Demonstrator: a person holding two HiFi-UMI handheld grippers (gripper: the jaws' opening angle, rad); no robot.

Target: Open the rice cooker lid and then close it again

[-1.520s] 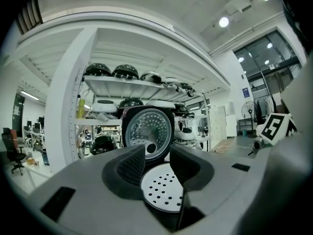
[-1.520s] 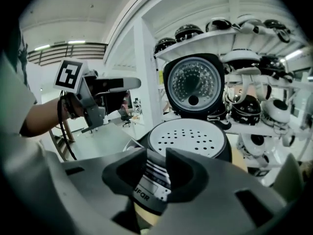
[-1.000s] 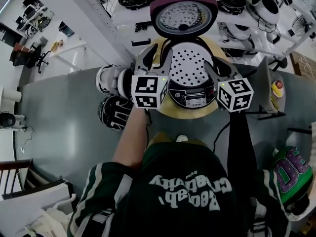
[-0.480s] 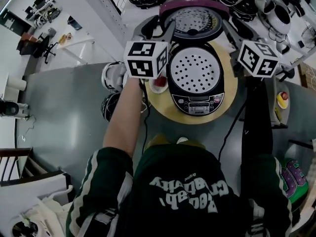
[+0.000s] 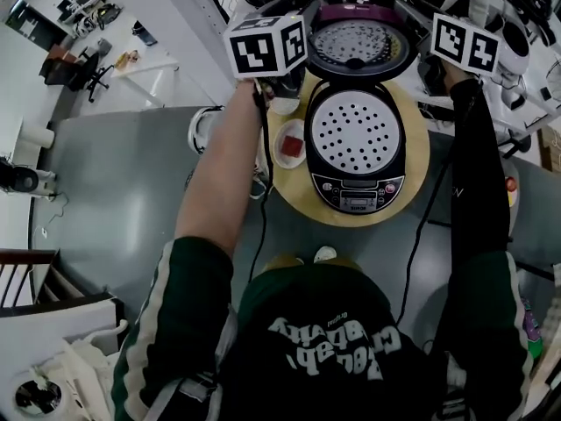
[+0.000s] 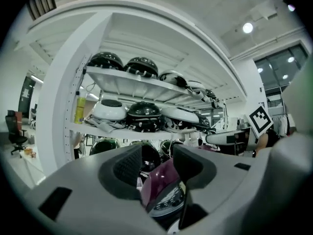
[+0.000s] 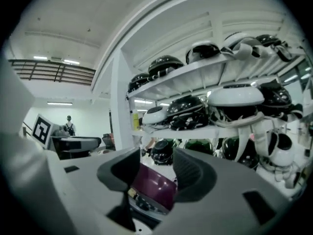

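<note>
The rice cooker (image 5: 358, 143) stands on a round wooden board (image 5: 422, 169) with a perforated white tray showing in its body. Its purple-rimmed lid (image 5: 359, 40) stands raised at the back. My left gripper's marker cube (image 5: 267, 46) is just left of the lid and my right gripper's cube (image 5: 465, 42) just right of it. The left gripper (image 6: 157, 168) is open, its jaws a little wider than a second ago. The lid (image 6: 164, 190) shows through the gap and no pad presses on it. The right gripper (image 7: 155, 168) has just been opening and the lid (image 7: 151, 185) shows beyond its gap.
A small dish with red contents (image 5: 289, 143) sits on the board left of the cooker. White shelves with several helmets (image 6: 142, 116) rise right behind the lid. More helmets (image 5: 203, 130) lie on the grey table (image 5: 114, 200) at the left. Cables hang from both grippers.
Both grippers have risen and moved away from me, from beside the cooker's body to either side of the raised lid. The lid has stayed open.
</note>
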